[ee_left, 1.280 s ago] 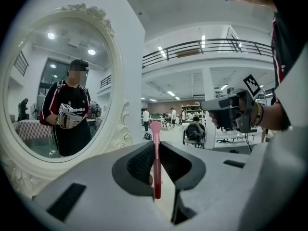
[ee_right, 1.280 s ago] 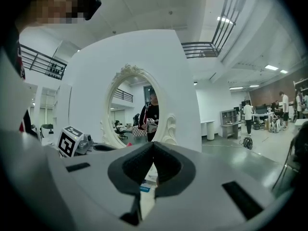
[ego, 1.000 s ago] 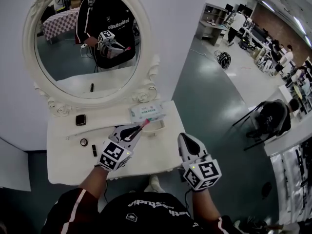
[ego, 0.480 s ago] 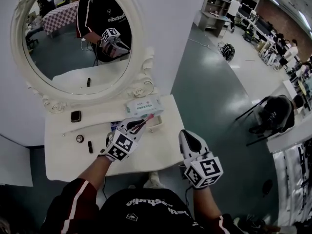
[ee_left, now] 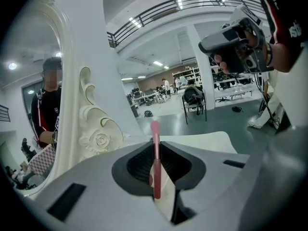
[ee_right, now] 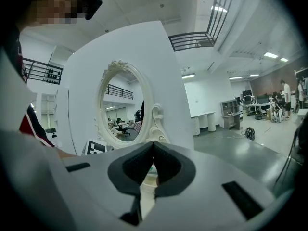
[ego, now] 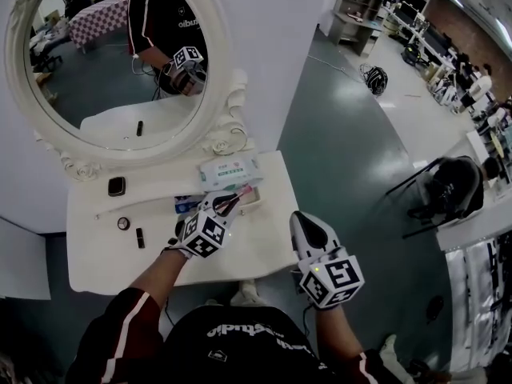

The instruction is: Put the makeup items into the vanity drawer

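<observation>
- The left hand-held gripper [ego: 227, 205] was clamped on a slim pink-handled makeup brush [ee_left: 155, 162]. The brush stood upright between the dark pads, its rounded tip projecting past them.
- The right hand-held gripper [ego: 302, 221] was closed with nothing in it, held off the front edge of the white table [ego: 104, 262].
- The held brush hung just over a small cream open compartment [ego: 253, 201], judged to be the vanity drawer.
- Step in hand, as judged: delivery of the brush to the drawer. The next move calls for lowering the tip inside the rim before opening the jaws.
- Still on the table, well apart from the drawer: a black square compact [ego: 117, 186], a small round pot [ego: 123, 223] and a short black tube [ego: 140, 238].
- Writing: the white soft pack with a green label [ego: 228, 169] carried print too small to read. The lettering on the person's dark top was not legible.
</observation>
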### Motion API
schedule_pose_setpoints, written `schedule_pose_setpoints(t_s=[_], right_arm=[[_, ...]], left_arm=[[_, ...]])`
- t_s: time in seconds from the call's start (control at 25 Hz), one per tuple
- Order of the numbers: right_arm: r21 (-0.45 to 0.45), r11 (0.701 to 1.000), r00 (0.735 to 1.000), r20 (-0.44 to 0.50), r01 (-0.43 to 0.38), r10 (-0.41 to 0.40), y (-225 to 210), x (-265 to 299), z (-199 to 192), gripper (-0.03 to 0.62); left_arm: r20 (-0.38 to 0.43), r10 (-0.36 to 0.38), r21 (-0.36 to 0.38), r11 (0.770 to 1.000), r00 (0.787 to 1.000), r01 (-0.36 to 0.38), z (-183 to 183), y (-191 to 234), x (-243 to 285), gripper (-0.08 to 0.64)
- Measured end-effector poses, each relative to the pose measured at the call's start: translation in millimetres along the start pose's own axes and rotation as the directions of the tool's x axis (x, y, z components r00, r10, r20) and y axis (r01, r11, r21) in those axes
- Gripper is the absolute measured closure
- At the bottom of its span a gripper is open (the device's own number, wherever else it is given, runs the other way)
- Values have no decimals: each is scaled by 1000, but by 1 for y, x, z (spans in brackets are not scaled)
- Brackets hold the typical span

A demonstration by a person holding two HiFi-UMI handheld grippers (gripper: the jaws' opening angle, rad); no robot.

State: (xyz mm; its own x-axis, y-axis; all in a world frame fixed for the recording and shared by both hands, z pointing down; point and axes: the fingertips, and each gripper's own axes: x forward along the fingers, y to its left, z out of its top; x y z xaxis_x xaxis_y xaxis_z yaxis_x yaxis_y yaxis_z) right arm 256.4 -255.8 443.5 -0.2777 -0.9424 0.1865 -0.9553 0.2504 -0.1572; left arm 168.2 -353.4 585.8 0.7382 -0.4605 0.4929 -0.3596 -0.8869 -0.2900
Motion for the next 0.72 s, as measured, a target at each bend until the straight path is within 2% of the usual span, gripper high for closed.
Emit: schedule_pose_setpoints(t_s=[0.48, 0.72], right_arm=[[9, 1000, 999, -31, -20, 20, -19, 6, -4, 589], [18, 1000, 999, -46, -23, 24, -28, 5, -10, 589]], left_arm=[[-83, -15, 21, 1000, 996, 17, -24, -13, 40, 512], [-130, -13, 57, 998, 991, 20, -38, -20, 57, 512]])
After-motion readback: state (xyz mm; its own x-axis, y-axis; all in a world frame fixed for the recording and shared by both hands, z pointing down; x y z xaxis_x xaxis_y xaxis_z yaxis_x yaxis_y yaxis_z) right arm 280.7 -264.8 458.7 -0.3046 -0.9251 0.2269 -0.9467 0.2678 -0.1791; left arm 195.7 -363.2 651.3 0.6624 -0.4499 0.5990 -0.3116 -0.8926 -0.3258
